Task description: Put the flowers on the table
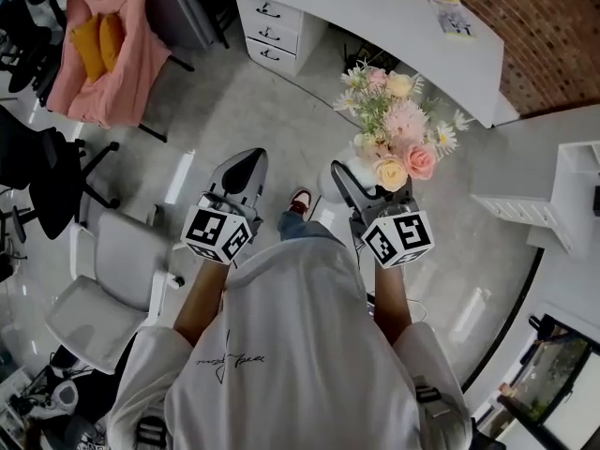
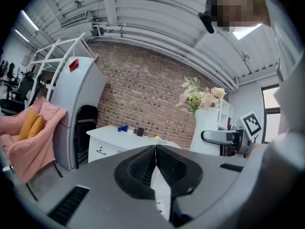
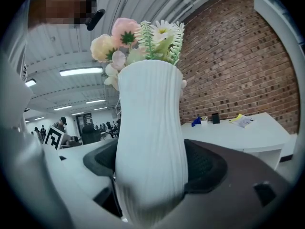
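My right gripper had its jaws spread around the ribbed white vase and pressed against both its sides, holding it upright with the pink, cream and white flowers standing out of its mouth. The bouquet hung over the grey floor in front of me, well apart from the white desk by the brick wall. My left gripper was squeezed fully together with nothing between its jaws, beside the right one.
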Motion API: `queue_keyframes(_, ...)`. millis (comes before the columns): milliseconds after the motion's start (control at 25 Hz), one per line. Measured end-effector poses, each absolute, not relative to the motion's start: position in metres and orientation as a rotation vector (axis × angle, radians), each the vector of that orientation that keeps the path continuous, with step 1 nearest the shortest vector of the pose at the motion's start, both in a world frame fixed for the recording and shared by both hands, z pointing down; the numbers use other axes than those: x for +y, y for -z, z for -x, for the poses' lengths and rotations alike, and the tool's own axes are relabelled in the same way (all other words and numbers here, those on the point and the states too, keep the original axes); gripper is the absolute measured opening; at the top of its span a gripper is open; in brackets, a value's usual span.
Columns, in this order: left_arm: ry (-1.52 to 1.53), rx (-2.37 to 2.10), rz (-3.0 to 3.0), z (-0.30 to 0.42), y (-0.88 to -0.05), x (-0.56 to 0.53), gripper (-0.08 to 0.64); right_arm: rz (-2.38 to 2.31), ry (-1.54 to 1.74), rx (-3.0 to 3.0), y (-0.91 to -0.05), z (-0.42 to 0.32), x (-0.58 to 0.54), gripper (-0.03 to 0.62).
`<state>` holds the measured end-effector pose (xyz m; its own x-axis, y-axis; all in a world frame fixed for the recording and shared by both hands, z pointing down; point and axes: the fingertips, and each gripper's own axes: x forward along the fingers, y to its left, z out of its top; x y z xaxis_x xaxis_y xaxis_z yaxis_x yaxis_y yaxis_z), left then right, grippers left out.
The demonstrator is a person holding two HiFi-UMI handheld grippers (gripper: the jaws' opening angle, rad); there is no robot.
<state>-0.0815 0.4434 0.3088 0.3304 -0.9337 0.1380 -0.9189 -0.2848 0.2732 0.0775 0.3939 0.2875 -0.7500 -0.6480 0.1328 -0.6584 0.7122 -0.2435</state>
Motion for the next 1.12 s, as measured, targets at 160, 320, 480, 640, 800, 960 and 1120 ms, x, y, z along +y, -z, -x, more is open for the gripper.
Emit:
queue_keyframes(160,0.064,-1.646,-2.295,0.083,-0.315,0.405,0.006,-1.092,-0.427,-2.859,-0.29,-0.075,0.361,0.416)
queue_keyframes(320,0.052,-1.637,-2.29,0.082,-0.318,0.374,0.006,-1.091,-0.432,-2.852,-0.293,-0.075,0.331,0.416)
queue_keyframes(480,0.043,-1.629,-2.307,0.081,-0.316,0.351,0.006,-1.106,-0.422,-2.858,-0.291,-0.075,0.31,0.416)
queue_keyframes(640,0.042,-1.619,-2.31,0.084,-0.311,0.335,0.006,-1.129,-0.416,-2.858,-0.285,-0.075,0.296,0.416)
queue_keyframes(800,0.042,-1.606,-2.307,0.086,-0.312,0.312,0.006,-1.166,-0.416,-2.847,-0.285,-0.08,0.278,0.416)
queue_keyframes(960,0.069,-1.582,-2.316,0.092,-0.314,0.283,0.006,-1.196,-0.394,-2.837,-0.283,-0.074,0.258,0.416)
queue_keyframes(1120,0.074,-1.557,-2.361,0.103,-0.315,0.238,0.006,-1.219,-0.373,-2.824,-0.288,-0.057,0.228,0.416)
